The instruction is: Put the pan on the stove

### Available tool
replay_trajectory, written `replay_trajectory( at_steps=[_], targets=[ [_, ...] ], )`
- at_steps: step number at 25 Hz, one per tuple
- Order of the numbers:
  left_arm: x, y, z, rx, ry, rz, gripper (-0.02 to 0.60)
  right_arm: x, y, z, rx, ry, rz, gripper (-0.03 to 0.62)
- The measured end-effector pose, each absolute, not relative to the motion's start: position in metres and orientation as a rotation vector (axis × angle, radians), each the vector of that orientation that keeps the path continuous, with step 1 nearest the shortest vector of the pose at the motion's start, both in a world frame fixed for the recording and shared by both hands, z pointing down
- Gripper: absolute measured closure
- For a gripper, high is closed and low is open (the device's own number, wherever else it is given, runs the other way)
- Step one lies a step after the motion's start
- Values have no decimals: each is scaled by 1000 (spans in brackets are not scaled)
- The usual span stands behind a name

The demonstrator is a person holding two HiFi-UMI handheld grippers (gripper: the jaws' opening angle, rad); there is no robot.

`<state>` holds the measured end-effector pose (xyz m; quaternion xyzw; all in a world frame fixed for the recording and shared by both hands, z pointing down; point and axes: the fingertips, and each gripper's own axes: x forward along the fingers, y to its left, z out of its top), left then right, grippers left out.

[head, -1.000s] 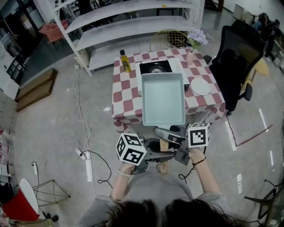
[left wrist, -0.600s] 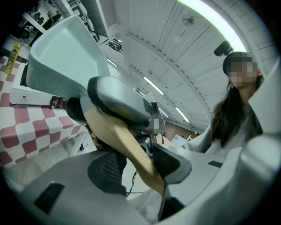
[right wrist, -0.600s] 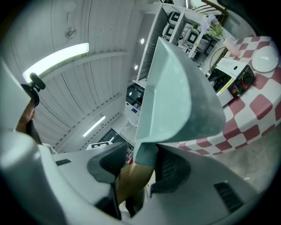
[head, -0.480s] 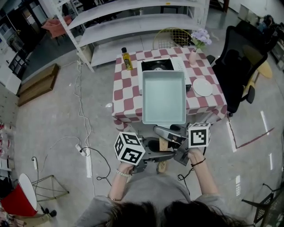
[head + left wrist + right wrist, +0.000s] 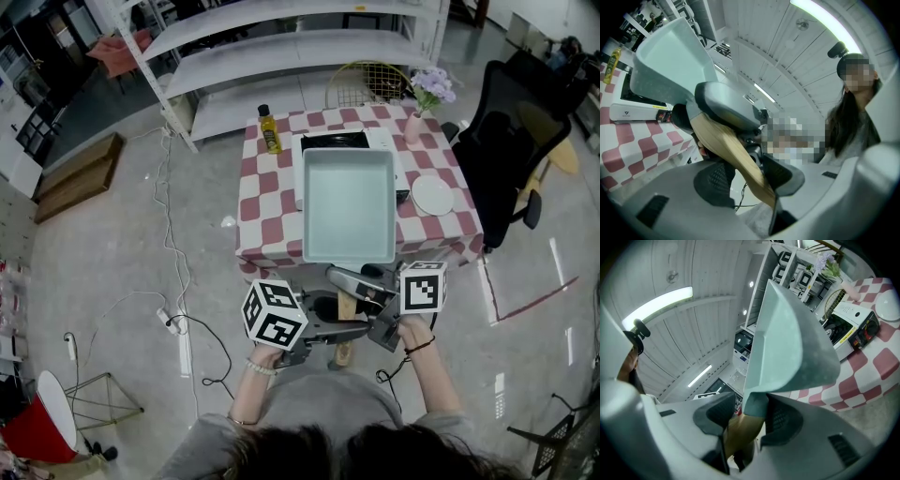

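A square pale-teal pan (image 5: 348,206) with a wooden handle (image 5: 346,307) hangs level over the checkered table (image 5: 267,220). It hides most of the white stove (image 5: 382,141) at the table's far side. Both grippers hold the handle from opposite sides. My left gripper (image 5: 349,330) is shut on it, and the handle (image 5: 736,154) runs slantwise between its pads toward the pan (image 5: 670,61). My right gripper (image 5: 354,281) is shut on the handle (image 5: 743,430) just behind the pan (image 5: 783,338). The stove (image 5: 853,326) shows beyond it.
On the table stand a yellow oil bottle (image 5: 269,129) at the far left, a pink vase with flowers (image 5: 413,127) and a white plate (image 5: 433,195) at the right. A black office chair (image 5: 511,141) is right of the table, white shelving (image 5: 281,56) behind it, and cables (image 5: 178,323) lie on the floor at the left.
The pan and both grippers have moved forward over the table. The pan now covers more of the stove's black top. Both grips are unchanged.
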<state>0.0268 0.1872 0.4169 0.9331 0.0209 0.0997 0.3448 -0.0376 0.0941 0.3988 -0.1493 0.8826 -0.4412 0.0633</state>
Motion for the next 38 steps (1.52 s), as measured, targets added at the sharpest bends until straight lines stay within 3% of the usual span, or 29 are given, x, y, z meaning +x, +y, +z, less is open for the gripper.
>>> replay_trajectory(
  at_steps=[38],
  targets=[
    [27,33,411,2457,179,309,382,-28,-66,391,-582,2622,-1260,407]
  ],
)
